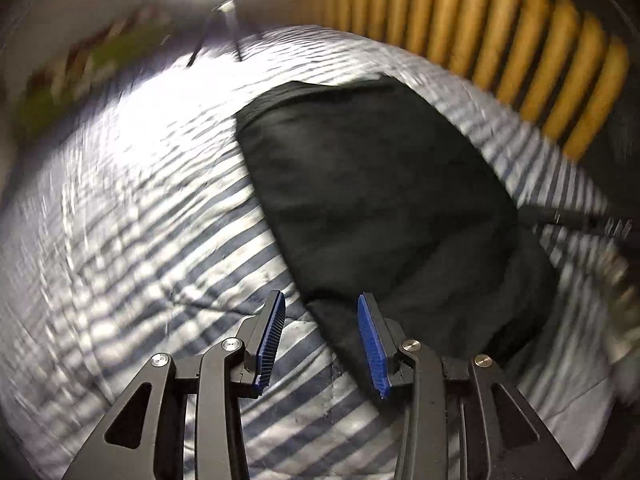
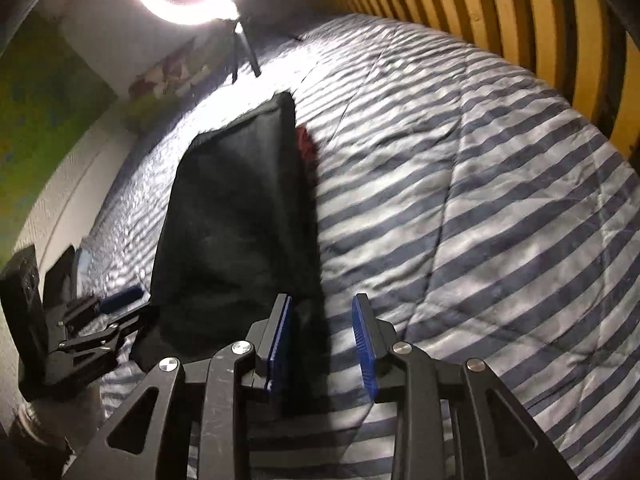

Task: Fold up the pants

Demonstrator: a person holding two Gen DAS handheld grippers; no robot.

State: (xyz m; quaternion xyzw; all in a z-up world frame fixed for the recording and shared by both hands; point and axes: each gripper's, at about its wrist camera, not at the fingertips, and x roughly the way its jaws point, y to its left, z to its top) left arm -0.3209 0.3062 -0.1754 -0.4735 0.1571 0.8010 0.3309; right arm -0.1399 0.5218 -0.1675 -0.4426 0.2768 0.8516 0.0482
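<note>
Black pants [image 1: 384, 200] lie folded on your striped quilt [image 2: 500, 208]; left gripper [image 1: 322, 338] and right gripper [image 2: 322, 340] jaws stand apart, holding nothing

Black pants [image 2: 236, 216] (grey-striped quilt [image 2: 480, 208])

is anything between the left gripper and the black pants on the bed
Nothing visible. The left gripper hangs with jaws apart right at the near edge of the black pants, only bare striped quilt beneath. The right gripper sits at the opposite edge.
</note>
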